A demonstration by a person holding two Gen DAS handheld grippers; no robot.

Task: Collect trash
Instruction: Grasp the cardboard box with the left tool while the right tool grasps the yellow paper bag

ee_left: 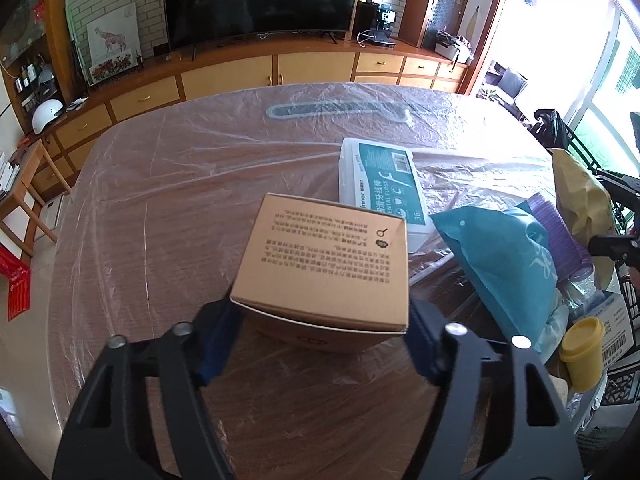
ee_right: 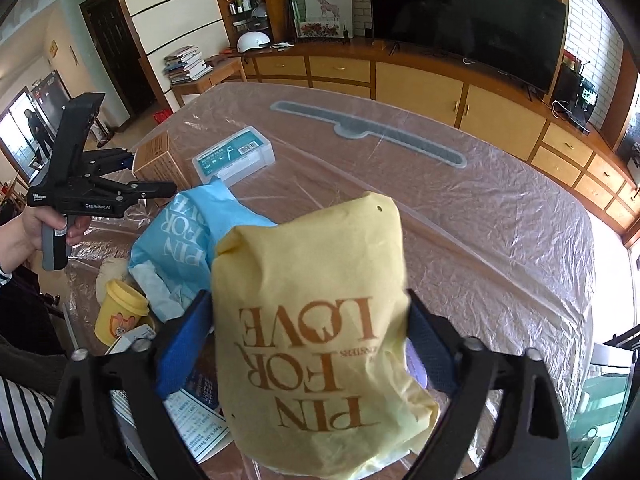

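The left hand-held gripper clamps a brown cardboard box resting on the plastic-covered tabletop. The right hand-held gripper grips a yellow bag above the tabletop, beside a blue bag.

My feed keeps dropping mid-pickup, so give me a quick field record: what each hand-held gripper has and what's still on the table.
left hand-held gripper: closed on the cardboard box, pads at its two near corners
right hand-held gripper: closed on the yellow bag
table: wood, under clear plastic sheet
still lying there: dental floss box, blue bag, yellow cup, printed leaflet
purple item beside blue bag: cannot identify
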